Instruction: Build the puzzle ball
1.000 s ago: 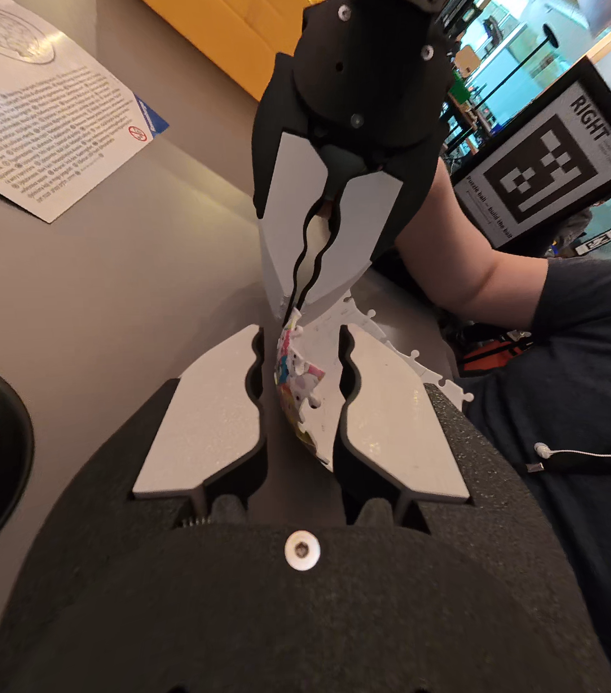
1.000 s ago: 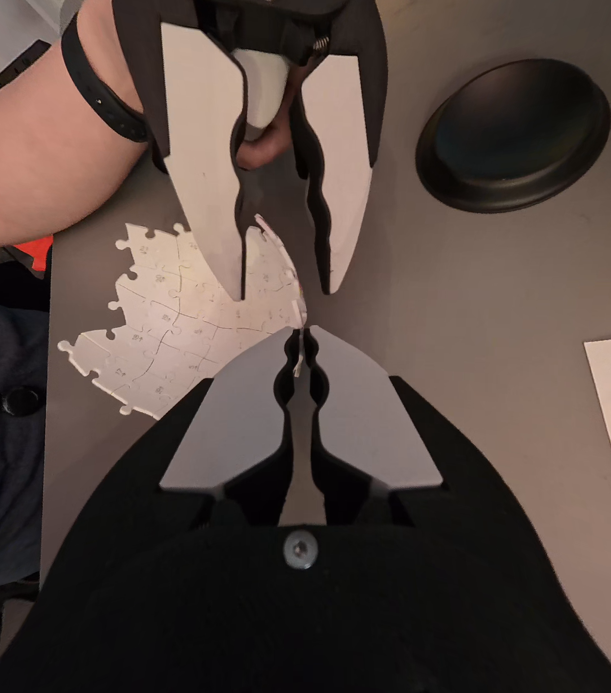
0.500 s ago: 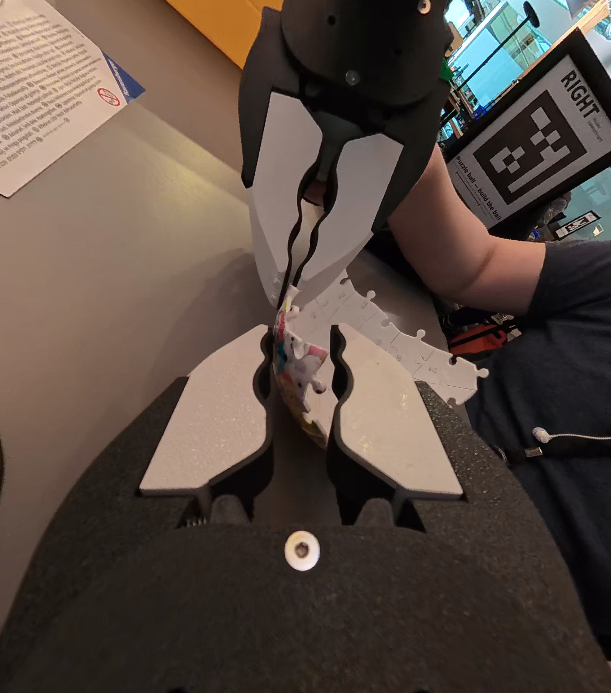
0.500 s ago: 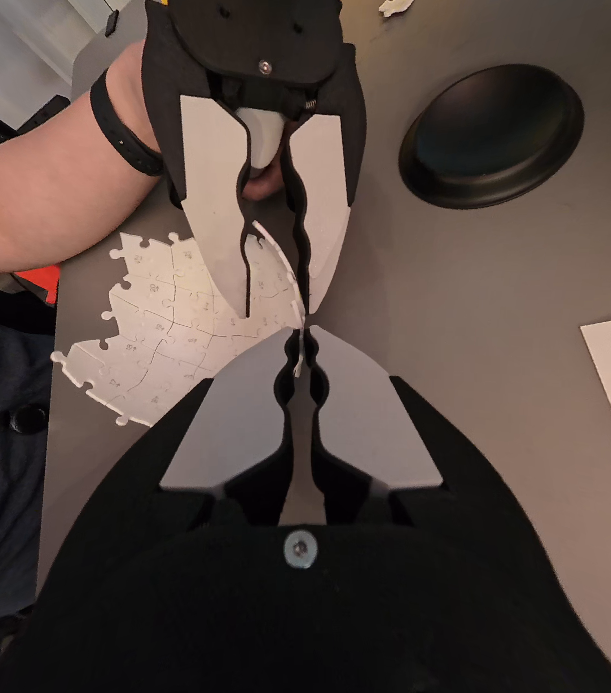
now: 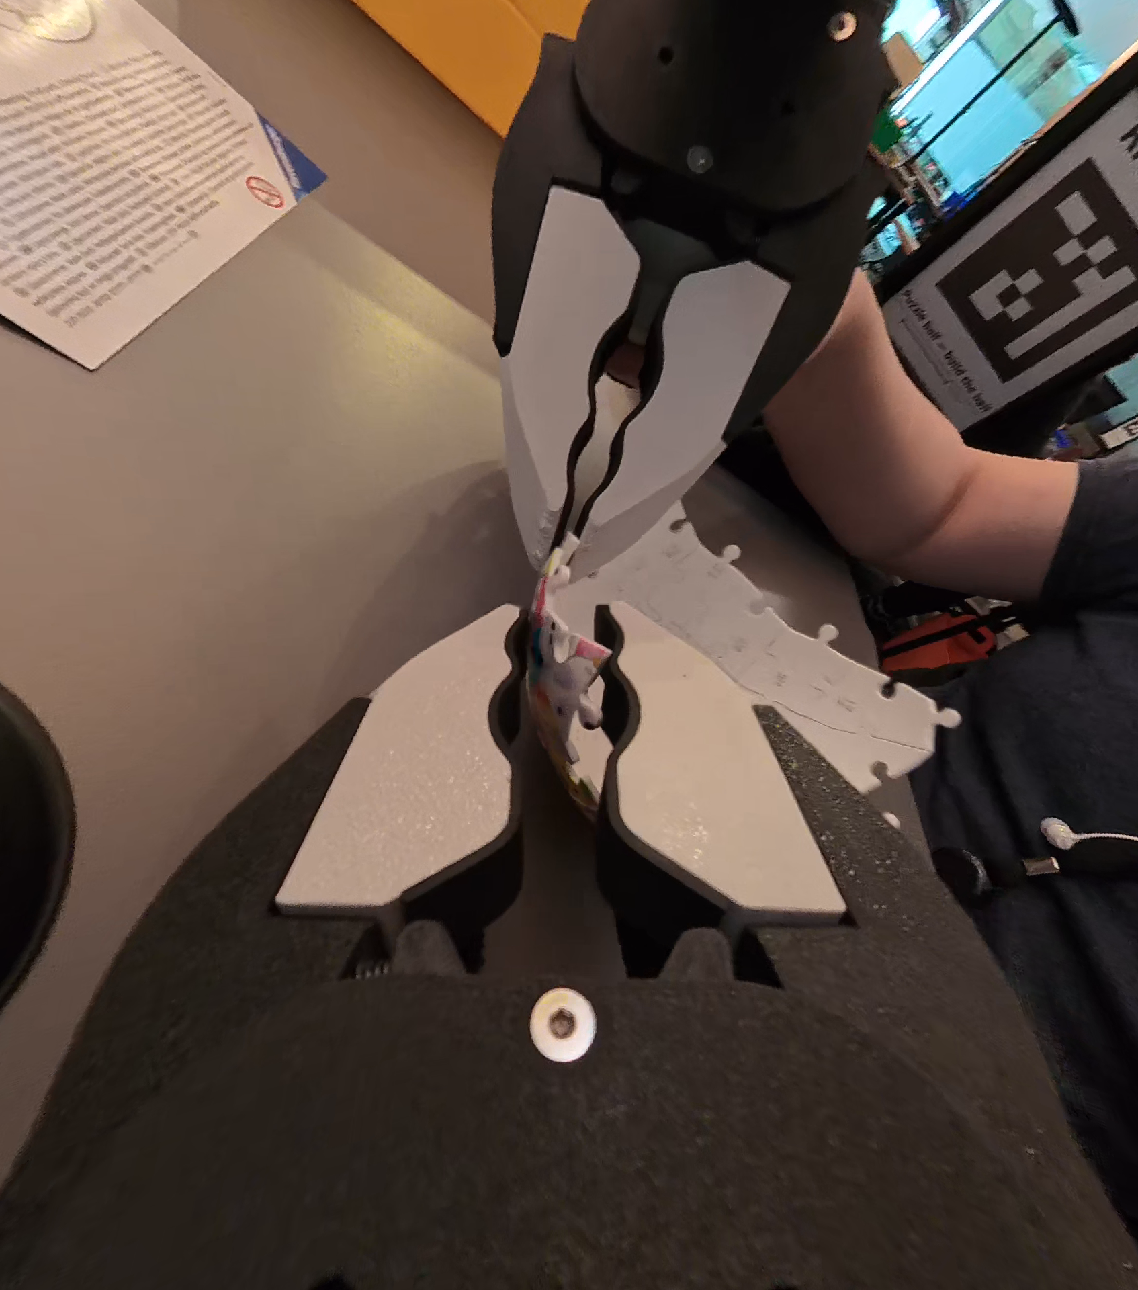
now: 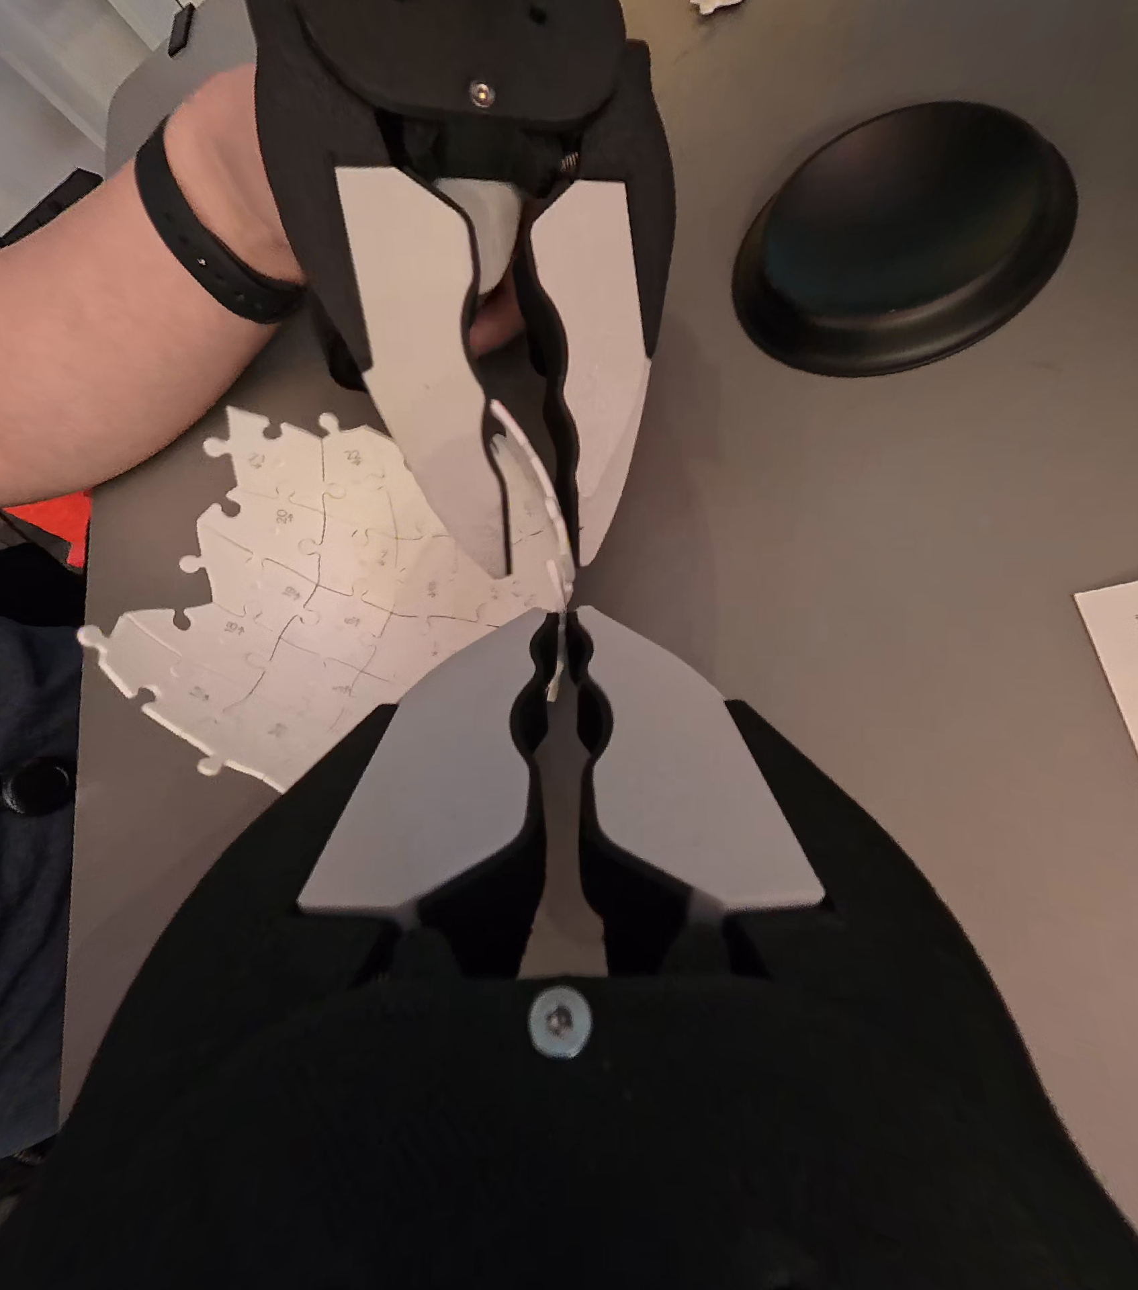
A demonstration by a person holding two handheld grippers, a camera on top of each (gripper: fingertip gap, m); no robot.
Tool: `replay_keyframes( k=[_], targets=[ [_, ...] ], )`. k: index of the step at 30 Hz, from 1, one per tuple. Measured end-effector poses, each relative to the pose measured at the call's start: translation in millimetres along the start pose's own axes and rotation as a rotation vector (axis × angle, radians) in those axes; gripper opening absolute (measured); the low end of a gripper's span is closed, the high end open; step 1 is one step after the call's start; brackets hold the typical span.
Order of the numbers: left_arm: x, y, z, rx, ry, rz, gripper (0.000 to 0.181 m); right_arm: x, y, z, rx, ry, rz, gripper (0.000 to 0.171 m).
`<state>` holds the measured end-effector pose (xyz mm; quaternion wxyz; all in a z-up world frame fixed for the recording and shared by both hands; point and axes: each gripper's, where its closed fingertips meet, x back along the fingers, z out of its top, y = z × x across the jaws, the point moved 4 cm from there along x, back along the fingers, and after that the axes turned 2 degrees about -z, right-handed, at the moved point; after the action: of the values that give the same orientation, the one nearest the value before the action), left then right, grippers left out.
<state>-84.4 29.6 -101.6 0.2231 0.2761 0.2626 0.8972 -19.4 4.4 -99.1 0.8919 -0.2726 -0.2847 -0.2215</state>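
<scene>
The grey surface [image 6: 901, 558] lies bare right of the tools, while at its near edge the curved puzzle shell [image 6: 315, 593], partly hidden, sits between the left tool [image 5: 559, 628], now narrowed around it, and the right tool [image 6: 560, 621], clamped on a piece [image 6: 556, 670].

Both cams are sitting right behind their own grey-padded jaws, looking out along them, super close to the action. The left wrist cam is looking low across the grey matte table [image 5: 217, 488], facing the black right gripper [image 5: 570, 541] head-on. The right wrist cam is looking steeply down at the table, facing the black left gripper [image 6: 542, 565]. Both are catching the curved white jigsaw shell [image 6: 315, 593], the round black dish [image 6: 901, 244] and the white printed leaflet [image 5: 84, 181].
</scene>
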Motion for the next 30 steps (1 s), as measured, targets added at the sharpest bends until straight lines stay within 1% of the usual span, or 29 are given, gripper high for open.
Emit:
replay_keyframes(
  k=[11, 15, 19, 23, 25, 27, 30],
  targets=[
    [-3, -2, 0, -0.005, -0.047, 0.070, 0.011, -2, 2, -2, -0.035, -0.011, 0.007, 0.003],
    [-3, -1, 1, -0.005, -0.050, 0.071, 0.013, -2, 3, -2, -0.075, -0.009, 0.005, 0.003],
    [2, 3, 7, 0.025, -0.016, 0.036, 0.023, -2, 4, -3, -0.095, -0.008, 0.009, 0.003],
    [11, 1, 12, 0.019, -0.005, 0.081, 0.023, -2, 5, -3, -0.100, -0.006, 0.011, 0.003],
    [16, 0, 16, 0.006, -0.034, 0.131, 0.024, -2, 5, -3, -0.099, -0.006, 0.009, 0.003],
    [21, 1, 22, -0.020, -0.104, 0.175, 0.024, -3, 6, -3, -0.101, -0.006, 0.009, 0.003],
    [23, 5, 32, -0.074, -0.310, 0.246, 0.027, -2, 5, -3, -0.105, -0.005, 0.011, 0.003]
  ],
)
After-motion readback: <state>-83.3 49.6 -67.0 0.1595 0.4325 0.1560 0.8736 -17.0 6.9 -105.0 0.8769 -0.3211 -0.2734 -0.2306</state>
